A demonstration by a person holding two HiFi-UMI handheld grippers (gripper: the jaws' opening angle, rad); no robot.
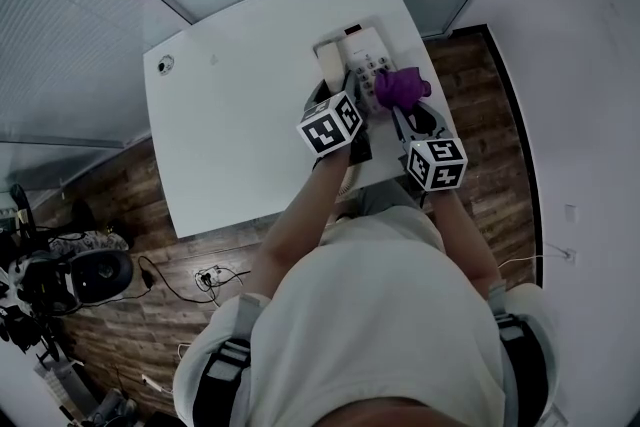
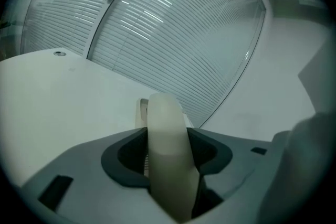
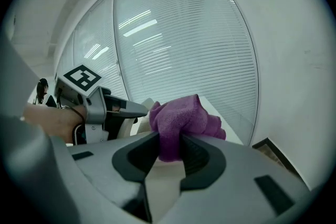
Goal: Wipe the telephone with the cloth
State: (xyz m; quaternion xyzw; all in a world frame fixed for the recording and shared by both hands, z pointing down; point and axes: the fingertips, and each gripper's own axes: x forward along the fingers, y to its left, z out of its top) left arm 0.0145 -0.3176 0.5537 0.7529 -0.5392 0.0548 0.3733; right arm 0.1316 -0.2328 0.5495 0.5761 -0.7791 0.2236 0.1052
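A cream telephone [image 1: 362, 50] stands at the far right of the white table [image 1: 230, 115]. Its handset [image 2: 167, 149] runs upright between the jaws of my left gripper [image 2: 167, 165], which is shut on it; part of the phone base [image 2: 142, 110] shows just behind. In the head view the left gripper [image 1: 340, 95] is at the phone's left side. My right gripper [image 3: 169, 152] is shut on a bunched purple cloth [image 3: 181, 120]. The cloth [image 1: 400, 87] hangs over the phone's near right edge, just right of the left gripper [image 3: 105, 107].
A small round fitting [image 1: 165, 64] sits in the table's far left corner. Glass walls with blinds [image 3: 184, 34] close off the far side. The table's right edge runs close to the phone, with wooden floor [image 1: 480, 115] below. Cables [image 1: 205, 277] lie on the floor near me.
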